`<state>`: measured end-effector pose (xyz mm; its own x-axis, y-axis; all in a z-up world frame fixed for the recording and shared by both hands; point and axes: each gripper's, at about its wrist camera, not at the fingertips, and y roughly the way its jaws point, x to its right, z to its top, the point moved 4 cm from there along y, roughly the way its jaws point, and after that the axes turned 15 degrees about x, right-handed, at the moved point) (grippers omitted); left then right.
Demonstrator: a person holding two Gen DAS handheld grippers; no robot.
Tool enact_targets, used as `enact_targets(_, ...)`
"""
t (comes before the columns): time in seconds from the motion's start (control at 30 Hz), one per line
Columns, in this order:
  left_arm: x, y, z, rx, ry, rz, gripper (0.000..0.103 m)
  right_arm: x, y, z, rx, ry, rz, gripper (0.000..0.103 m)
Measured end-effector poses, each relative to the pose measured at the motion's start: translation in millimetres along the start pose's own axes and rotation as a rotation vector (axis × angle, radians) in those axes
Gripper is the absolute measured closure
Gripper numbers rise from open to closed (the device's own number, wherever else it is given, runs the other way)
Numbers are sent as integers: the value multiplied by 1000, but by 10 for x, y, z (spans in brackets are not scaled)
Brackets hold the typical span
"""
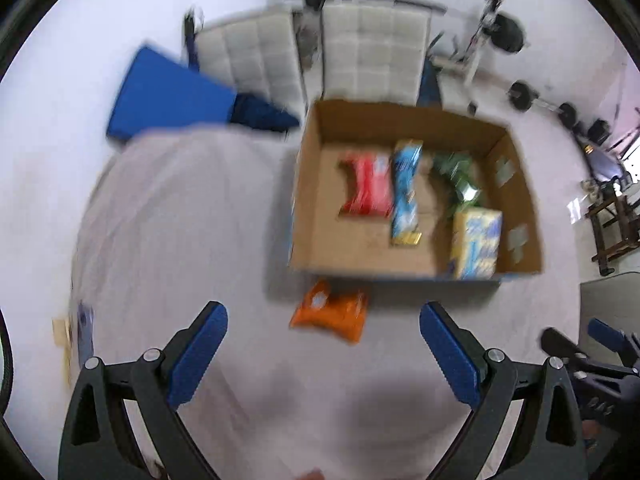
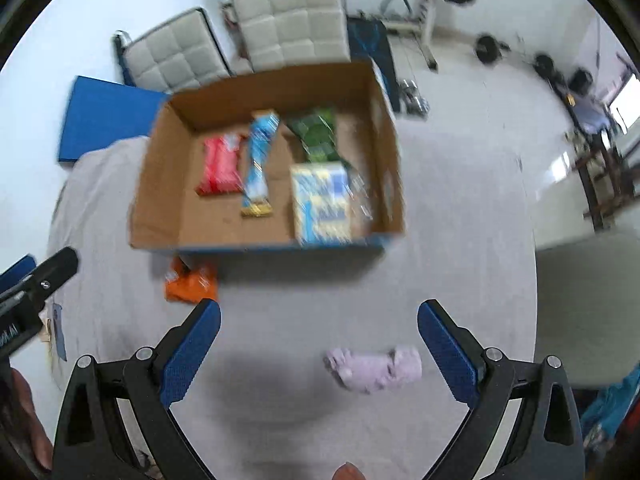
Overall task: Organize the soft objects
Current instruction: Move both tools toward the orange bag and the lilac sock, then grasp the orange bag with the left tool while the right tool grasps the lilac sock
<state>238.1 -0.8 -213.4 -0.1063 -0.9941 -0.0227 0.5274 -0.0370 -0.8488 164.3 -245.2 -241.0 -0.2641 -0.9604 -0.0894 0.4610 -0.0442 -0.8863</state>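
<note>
An open cardboard box (image 1: 312, 184) (image 2: 160, 196) stands on a grey-covered table. Inside lie a red pack (image 1: 368, 188) (image 2: 220, 168), a light blue pack (image 1: 406, 196) (image 2: 258, 160), a green pack (image 1: 458, 178) (image 2: 318, 136) and a yellow-blue pack (image 1: 476, 242) (image 2: 320, 200). An orange pack (image 1: 330, 314) (image 2: 192, 282) lies on the table just in front of the box. A pale pink soft bundle (image 2: 374, 366) lies between my right gripper's fingers. My left gripper (image 1: 324, 326) is open and empty, near the orange pack. My right gripper (image 2: 318, 324) is open and empty.
Two white cushioned chairs (image 1: 372, 52) (image 2: 292, 20) stand behind the table. A blue mat (image 1: 168, 92) (image 2: 104, 116) lies on the floor at the left. Weights and a bench (image 1: 500, 36) are at the back right. The table edge (image 2: 534, 240) runs down the right side.
</note>
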Motion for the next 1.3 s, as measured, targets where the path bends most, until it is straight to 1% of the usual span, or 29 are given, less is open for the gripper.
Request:
enact_targets(0.07, -77, 229, -173, -79, -60, -19, 4, 199, 195, -235, -63, 46, -33, 2)
enact_targets(0.13, -152, 512, -356, -172, -152, -43, 4, 382, 379, -436, -112, 109, -52, 2)
enact_targets(0.17, -182, 693, -440, -224, -220, -77, 4, 483, 483, -551, -144, 155, -58, 2)
enact_targets(0.2, -212, 822, -528, -260, -280, -101, 4, 572, 575, -657, -170, 202, -60, 2)
enact_targets(0.23, -236, 942, -588, -289, -332, -102, 4, 633, 638, -730, -193, 239, -58, 2)
enact_targets(0.27, -252, 1079, -645, -317, -395, -124, 4, 720, 716, -834, -222, 299, -56, 2)
enact_targets(0.37, -276, 1360, -731, -360, -508, -138, 4, 894, 889, -1054, -273, 424, -51, 2)
enact_targets(0.47, -275, 1600, -788, -400, -589, -142, 4, 1029, 1023, -1266, -320, 555, -52, 2)
enact_targets(0.57, -257, 1790, -831, -437, -640, -147, 4, 1107, 1135, -1439, -356, 664, -59, 2)
enact_targets(0.67, -238, 1930, -877, -459, -667, -141, 4, 1159, 1258, -1538, -377, 775, -47, 2)
enact_targets(0.73, -219, 1987, -893, -459, -702, -166, 4, 1166, 1323, -1587, -388, 816, -47, 3)
enact_targets(0.83, -188, 1960, -929, -457, -714, -160, 4, 1178, 1392, -1626, -391, 836, -61, 7)
enact_targets(0.93, -175, 1902, -1029, -467, -721, -161, 4, 1155, 1426, -1635, -393, 827, -65, 8)
enact_targets(1.0, -206, 1890, -1093, -461, -751, -146, 4, 1138, 1440, -1616, -389, 823, -68, 9)
enact_targets(1.07, -218, 1905, -1153, -463, -784, -146, 5, 1140, 1443, -1590, -385, 820, -75, 12)
enact_targets(1.1, -228, 1906, -1178, -457, -801, -143, 8, 1131, 1451, -1587, -388, 819, -75, 12)
enact_targets(1.17, -246, 1925, -1242, -456, -835, -137, 10, 1121, 1488, -1512, -390, 804, -79, 17)
enact_targets(1.23, -228, 1964, -1313, -465, -881, -160, 20, 1113, 1516, -1507, -394, 795, -88, 26)
enact_targets(1.27, -237, 1946, -1324, -450, -899, -144, 21, 1118, 1528, -1515, -398, 794, -92, 30)
enact_targets(1.3, -238, 1932, -1334, -440, -911, -137, 24, 1099, 1548, -1542, -403, 794, -102, 36)
